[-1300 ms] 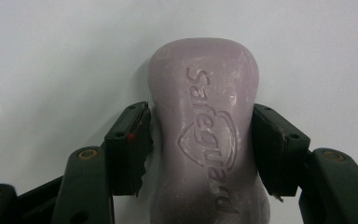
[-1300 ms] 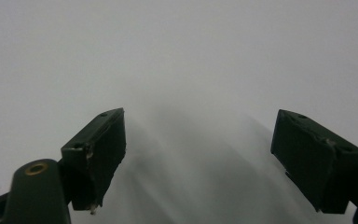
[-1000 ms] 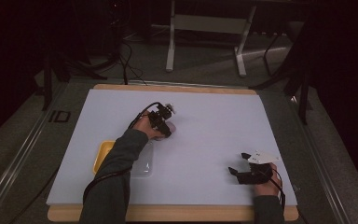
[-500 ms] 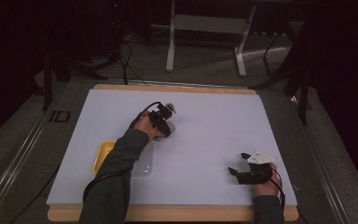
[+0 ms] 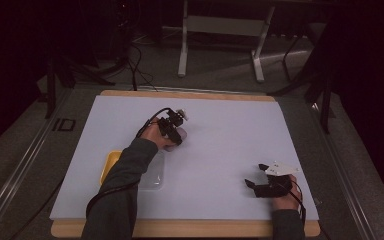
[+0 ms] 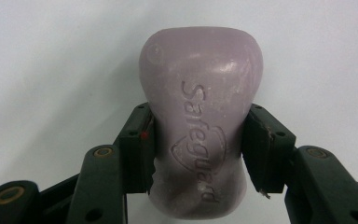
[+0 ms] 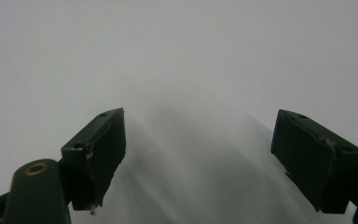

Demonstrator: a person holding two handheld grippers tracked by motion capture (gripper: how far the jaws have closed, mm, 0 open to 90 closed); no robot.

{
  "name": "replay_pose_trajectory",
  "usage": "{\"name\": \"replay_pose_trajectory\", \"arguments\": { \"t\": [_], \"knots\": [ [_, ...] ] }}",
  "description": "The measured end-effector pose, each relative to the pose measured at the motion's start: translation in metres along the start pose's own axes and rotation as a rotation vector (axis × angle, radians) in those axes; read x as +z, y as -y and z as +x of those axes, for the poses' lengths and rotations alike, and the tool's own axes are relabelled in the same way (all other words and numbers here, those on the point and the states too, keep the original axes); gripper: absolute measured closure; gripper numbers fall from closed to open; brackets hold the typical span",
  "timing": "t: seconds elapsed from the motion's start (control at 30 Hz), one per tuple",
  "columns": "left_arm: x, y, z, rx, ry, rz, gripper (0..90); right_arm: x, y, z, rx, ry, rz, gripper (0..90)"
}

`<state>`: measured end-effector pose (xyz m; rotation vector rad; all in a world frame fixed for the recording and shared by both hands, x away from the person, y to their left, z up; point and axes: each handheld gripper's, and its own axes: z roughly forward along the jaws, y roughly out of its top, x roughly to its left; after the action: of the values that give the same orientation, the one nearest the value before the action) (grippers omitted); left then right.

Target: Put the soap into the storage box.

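Lilac waxy soap bar point(image 6: 200, 135), waisted, embossed, between left gripper point(image 6: 198, 149) pads.

A clear tray point(image 5: 152, 176) with a yellow block point(image 5: 109, 166) beside it lies near the near-left edge of the bench point(image 5: 230, 125), whose white sheet leaves a wooden border showing. Beyond the far edge, a metal stand point(image 5: 220, 30) and loose cables point(image 5: 135, 62) sit on the dark floor point(image 5: 20, 145).

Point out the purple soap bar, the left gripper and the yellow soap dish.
Soap bar point(image 6: 200, 135): left gripper view, on its embossed face.
Left gripper point(image 6: 198, 154): left gripper view, midway between its fingertips, shut on the soap.
Yellow soap dish point(image 5: 109, 165): high view, on its left rim.
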<state>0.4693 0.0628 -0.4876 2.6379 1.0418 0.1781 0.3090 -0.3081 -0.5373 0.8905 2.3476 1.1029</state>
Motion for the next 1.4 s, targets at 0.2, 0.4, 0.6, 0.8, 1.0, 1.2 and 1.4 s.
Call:
{"name": "replay_pose_trajectory", "arguments": {
  "t": [0.2, 0.4, 0.6, 0.8, 1.0, 1.2, 1.4],
  "knots": [
    [-0.005, 0.000, -0.002, 0.007, -0.005, -0.017, 49.9, 0.000, 0.000, 0.000, -0.001, 0.000, 0.000, 17.6],
    [-0.012, -0.001, -0.005, 0.020, -0.011, -0.034, 49.9, 0.000, 0.000, 0.000, -0.001, 0.000, 0.000, 17.6],
    [-0.017, 0.000, -0.006, 0.026, -0.009, -0.052, 49.9, 0.000, 0.000, 0.000, -0.002, 0.000, 0.001, 17.6],
    [-0.023, -0.001, -0.009, 0.035, -0.006, -0.059, 49.9, 0.000, 0.000, 0.000, -0.002, 0.000, 0.001, 17.6],
    [-0.028, 0.000, -0.010, 0.030, -0.010, -0.080, 49.9, 0.000, 0.000, 0.000, -0.002, 0.000, 0.001, 17.6],
    [-0.032, 0.002, -0.012, 0.034, -0.014, -0.083, 49.9, 0.000, 0.000, 0.000, -0.001, -0.001, 0.001, 17.6],
    [-0.040, 0.006, -0.015, 0.042, -0.008, -0.101, 49.9, 0.000, 0.000, 0.000, -0.002, 0.000, 0.001, 17.6]
  ]
}}
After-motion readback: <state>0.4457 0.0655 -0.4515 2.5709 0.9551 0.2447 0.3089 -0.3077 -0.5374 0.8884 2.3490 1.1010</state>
